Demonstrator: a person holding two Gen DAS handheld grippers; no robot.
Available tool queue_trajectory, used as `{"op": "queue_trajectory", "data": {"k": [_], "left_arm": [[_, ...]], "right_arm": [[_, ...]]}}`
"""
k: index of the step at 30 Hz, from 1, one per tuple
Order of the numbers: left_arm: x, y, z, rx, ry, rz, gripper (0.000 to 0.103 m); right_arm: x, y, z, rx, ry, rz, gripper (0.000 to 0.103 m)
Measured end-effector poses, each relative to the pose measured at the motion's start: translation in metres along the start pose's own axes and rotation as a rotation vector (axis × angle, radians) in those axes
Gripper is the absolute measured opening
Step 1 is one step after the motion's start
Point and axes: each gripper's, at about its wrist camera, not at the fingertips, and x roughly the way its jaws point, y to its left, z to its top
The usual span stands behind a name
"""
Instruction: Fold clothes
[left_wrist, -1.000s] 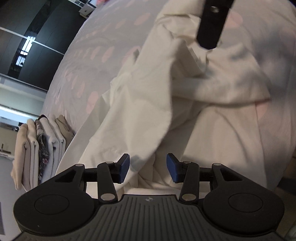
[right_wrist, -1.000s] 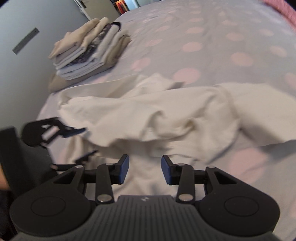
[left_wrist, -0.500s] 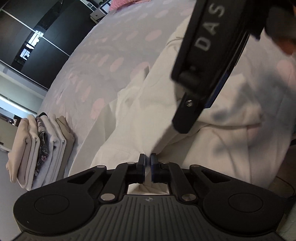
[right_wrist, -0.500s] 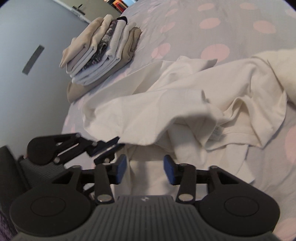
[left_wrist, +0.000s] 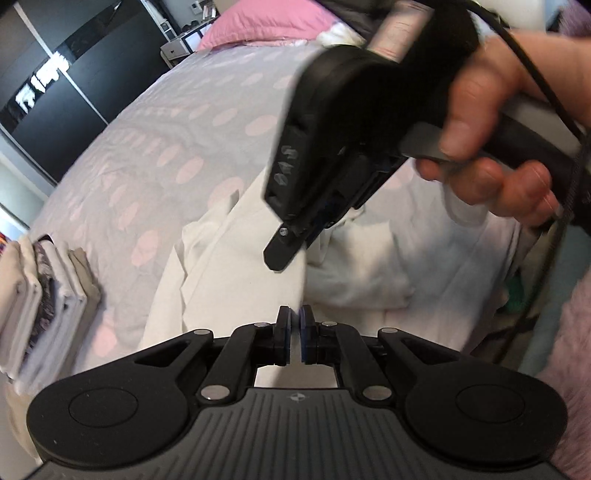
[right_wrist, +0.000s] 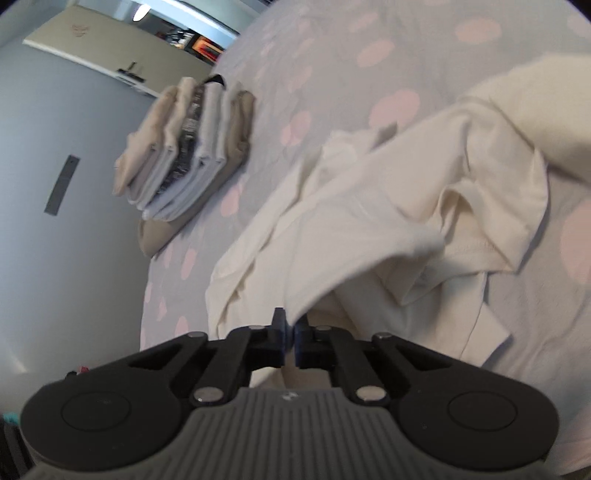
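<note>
While a cream garment (right_wrist: 388, 206) lies rumpled across the near edge of a bed (left_wrist: 155, 147), both hand-held grippers clamp its cloth: the left gripper (left_wrist: 294, 334) has its blue pads pressed on a taut fold, and the right gripper (right_wrist: 290, 338) pinches another fold, its jaws drawn nearly together. Seen from the left wrist, the right gripper (left_wrist: 295, 240) is held in a person's hand (left_wrist: 491, 140) just above the same ridge of fabric. Since each grip takes only a thin edge, the cloth could slip free if the two pull apart sharply, and the bunched layers beneath could be dragged along and crease the fold. The bed wears a grey cover with pink spots, soft and likely to ruck under a sliding garment. A stack of folded clothes (right_wrist: 192, 147) sits at the bed's far corner, well apart. A pink pillow (left_wrist: 258, 22) lies at the head, and dark wardrobe doors (left_wrist: 55, 92) stand beyond.
</note>
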Motion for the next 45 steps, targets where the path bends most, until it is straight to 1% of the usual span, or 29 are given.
{"op": "queue_trajectory", "data": {"k": [2,3,4,5,7,10,12,15,17,18,19,21,24,28,31,33,35,39,40,42,43,44,45], "left_arm": [[-0.010,0.006,0.006,-0.024,-0.026,-0.056,0.005],[-0.015,0.010,0.009,-0.024,-0.040,-0.071,0.007],[-0.021,0.014,0.012,-0.020,-0.054,-0.080,0.011],[-0.023,0.018,0.016,-0.012,-0.057,-0.082,0.015],[-0.022,0.024,0.025,0.011,-0.048,-0.073,0.016],[-0.020,0.033,0.038,0.045,-0.033,-0.060,0.019],[-0.014,0.040,0.046,0.057,-0.017,-0.068,0.022],[-0.005,0.043,0.061,0.080,-0.004,-0.079,0.031],[0.004,0.044,0.073,0.106,-0.006,-0.088,0.043],[0.009,0.043,0.079,0.121,-0.009,-0.093,0.044],[0.015,0.043,0.086,0.136,-0.008,-0.099,0.045],[0.031,0.040,0.102,0.167,0.004,-0.114,0.045],[0.062,0.037,0.125,0.200,0.037,-0.136,0.045],[0.110,0.038,0.149,0.201,0.094,-0.173,0.045],[0.146,0.040,0.163,0.196,0.122,-0.195,0.046],[0.169,0.038,0.170,0.199,0.137,-0.207,0.046],[0.192,0.037,0.176,0.202,0.150,-0.220,0.046],[0.225,0.033,0.185,0.177,0.168,-0.263,0.046],[0.231,0.032,0.186,0.168,0.177,-0.267,0.045],[0.239,0.031,0.188,0.156,0.197,-0.256,0.032],[0.241,0.032,0.188,0.147,0.204,-0.246,0.016],[0.240,0.034,0.189,0.129,0.206,-0.246,0.006],[0.238,0.036,0.189,0.104,0.204,-0.255,0.002]], "right_arm": [[-0.010,0.001,0.000,-0.054,0.023,-0.040,0.005],[-0.016,-0.003,-0.001,-0.072,0.039,-0.060,0.004],[-0.021,-0.006,-0.002,-0.090,0.056,-0.081,0.004],[-0.027,-0.013,-0.005,-0.107,0.073,-0.101,0.004],[-0.036,-0.024,-0.012,-0.158,0.110,-0.150,0.004],[-0.052,-0.036,-0.020,-0.273,0.154,-0.254,0.004],[-0.064,-0.045,-0.023,-0.367,0.171,-0.327,0.004],[-0.085,-0.062,-0.023,-0.444,0.214,-0.414,0.004],[-0.096,-0.075,-0.020,-0.496,0.244,-0.491,0.004],[-0.098,-0.080,-0.018,-0.524,0.250,-0.527,0.004],[-0.100,-0.086,-0.016,-0.536,0.253,-0.544,0.004],[-0.098,-0.095,-0.008,-0.499,0.260,-0.532,0.004],[-0.088,-0.096,-0.001,-0.521,0.257,-0.532,0.004],[-0.074,-0.097,0.009,-0.548,0.253,-0.522,0.004],[-0.064,-0.102,0.017,-0.536,0.245,-0.509,0.004],[-0.058,-0.107,0.022,-0.513,0.248,-0.493,0.004],[-0.053,-0.107,0.024,-0.515,0.255,-0.484,0.004],[-0.045,-0.106,0.027,-0.539,0.266,-0.478,0.004],[-0.043,-0.105,0.027,-0.548,0.268,-0.481,0.004],[-0.041,-0.104,0.027,-0.556,0.271,-0.485,0.004],[-0.040,-0.104,0.027,-0.561,0.273,-0.487,0.004],[-0.041,-0.103,0.027,-0.566,0.268,-0.493,0.004],[-0.042,-0.101,0.027,-0.573,0.262,-0.500,0.004]]}}
